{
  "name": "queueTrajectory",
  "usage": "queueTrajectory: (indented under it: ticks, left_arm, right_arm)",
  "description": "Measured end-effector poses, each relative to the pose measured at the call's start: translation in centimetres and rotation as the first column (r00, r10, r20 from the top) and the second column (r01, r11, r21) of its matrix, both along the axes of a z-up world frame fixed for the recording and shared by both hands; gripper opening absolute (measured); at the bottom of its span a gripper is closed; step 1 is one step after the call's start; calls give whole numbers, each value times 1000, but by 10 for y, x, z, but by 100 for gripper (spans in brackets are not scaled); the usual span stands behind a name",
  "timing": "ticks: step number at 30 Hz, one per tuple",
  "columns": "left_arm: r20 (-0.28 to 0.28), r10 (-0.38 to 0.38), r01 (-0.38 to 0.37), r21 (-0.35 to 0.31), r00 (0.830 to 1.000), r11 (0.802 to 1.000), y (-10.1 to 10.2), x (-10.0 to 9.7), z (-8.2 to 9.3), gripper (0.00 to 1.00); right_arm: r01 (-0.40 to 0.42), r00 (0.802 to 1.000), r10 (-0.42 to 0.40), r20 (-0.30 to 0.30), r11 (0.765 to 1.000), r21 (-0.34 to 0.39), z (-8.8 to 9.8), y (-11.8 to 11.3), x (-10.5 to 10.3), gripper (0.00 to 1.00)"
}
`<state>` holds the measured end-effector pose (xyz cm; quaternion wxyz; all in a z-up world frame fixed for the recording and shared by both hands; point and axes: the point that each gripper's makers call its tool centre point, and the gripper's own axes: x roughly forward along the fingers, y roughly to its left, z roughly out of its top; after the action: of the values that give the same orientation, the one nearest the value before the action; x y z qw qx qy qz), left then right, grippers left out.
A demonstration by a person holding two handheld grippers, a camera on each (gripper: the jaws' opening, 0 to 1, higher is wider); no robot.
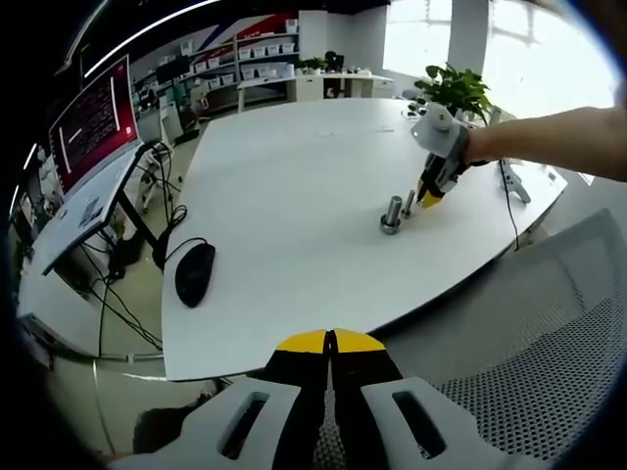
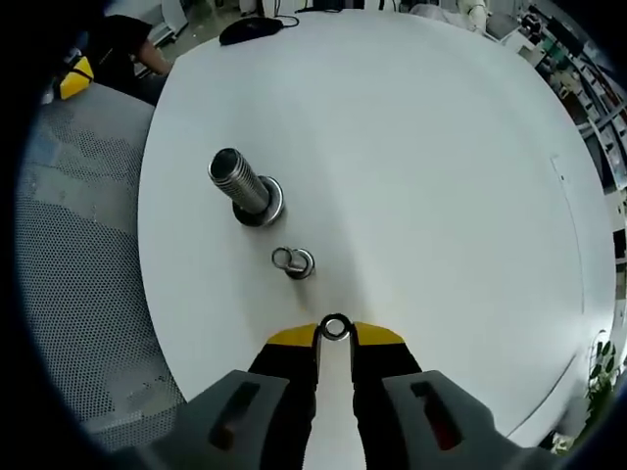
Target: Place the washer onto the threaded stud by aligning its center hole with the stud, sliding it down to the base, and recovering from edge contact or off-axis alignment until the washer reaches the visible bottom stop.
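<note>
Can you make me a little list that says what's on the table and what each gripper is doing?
table: white table
big stud: threaded stud standing upright on its wide base
small stud: smaller stud, between the big one and the right gripper
washer: small ring, the washer, pinched at the tips of the right gripper, not yet on a stud
left gripper: left gripper shut, holding nothing, off the table's edge
mouse: black computer mouse near the table's edge
plant: green potted plant at the far side
</note>
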<state>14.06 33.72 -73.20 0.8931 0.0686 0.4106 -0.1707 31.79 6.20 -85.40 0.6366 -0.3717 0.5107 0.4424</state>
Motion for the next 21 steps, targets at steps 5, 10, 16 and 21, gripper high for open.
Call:
queueTrajectory:
  ticks: [5, 10, 16, 21]
  left_arm:
    - [2, -2, 2, -1, 1000, 1000, 0, 0, 0, 0]
    - [5, -2, 2, -3, 1000, 1000, -1, 0, 1, 0]
    - [9, -2, 2, -4, 1000, 1000, -1, 0, 1, 0]
    - [12, -1, 1, -6, 1000, 1000, -1, 1, 2, 0]
  right_arm:
    - [3, 1000, -3, -12, 1000, 18, 11, 1, -4, 13]
    - [-2, 1000, 2, -13, 999, 32, 21, 5, -7, 13]
    - [-15, 1000, 16, -11, 999, 46, 33, 11, -8, 13]
    - [-37, 999, 37, 1, 998, 42, 42, 16, -9, 13]
